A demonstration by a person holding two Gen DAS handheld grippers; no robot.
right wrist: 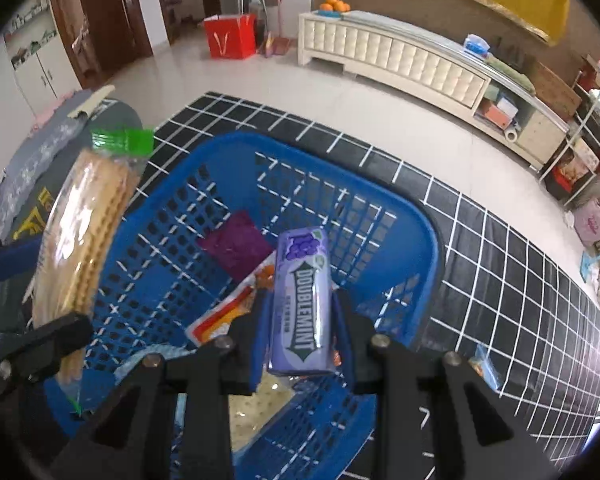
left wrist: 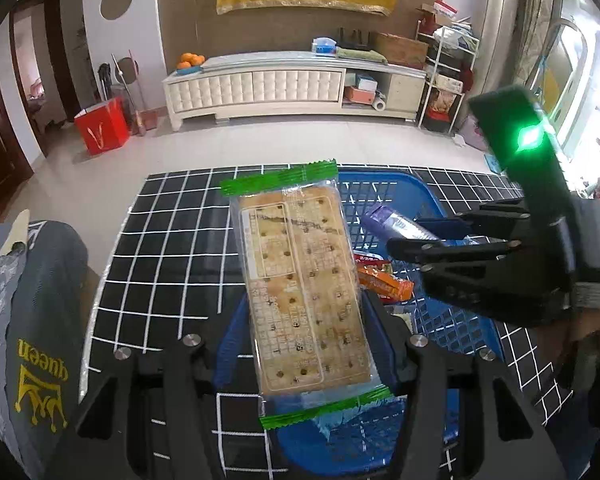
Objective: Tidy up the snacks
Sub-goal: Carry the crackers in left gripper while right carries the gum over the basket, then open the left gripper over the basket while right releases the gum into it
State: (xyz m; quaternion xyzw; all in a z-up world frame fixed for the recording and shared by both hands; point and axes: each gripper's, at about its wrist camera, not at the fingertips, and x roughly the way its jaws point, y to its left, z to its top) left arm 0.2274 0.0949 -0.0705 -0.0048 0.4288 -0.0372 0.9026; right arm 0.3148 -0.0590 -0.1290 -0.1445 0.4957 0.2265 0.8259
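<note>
While both grippers hang over the blue basket [right wrist: 420, 216], each holds a snack.
Right gripper [right wrist: 300, 320] fingers squeeze the purple "DOUBLEMINT" gum pack [right wrist: 300, 300]; left gripper [left wrist: 304, 344] fingers squeeze the cracker pack [left wrist: 304, 280].

The black two-finger left gripper [left wrist: 306, 344] clamps a clear-wrapped cracker pack [left wrist: 304, 288]; the black right gripper [right wrist: 300, 336] pinches a purple Doublemint gum pack [right wrist: 300, 304].
</note>
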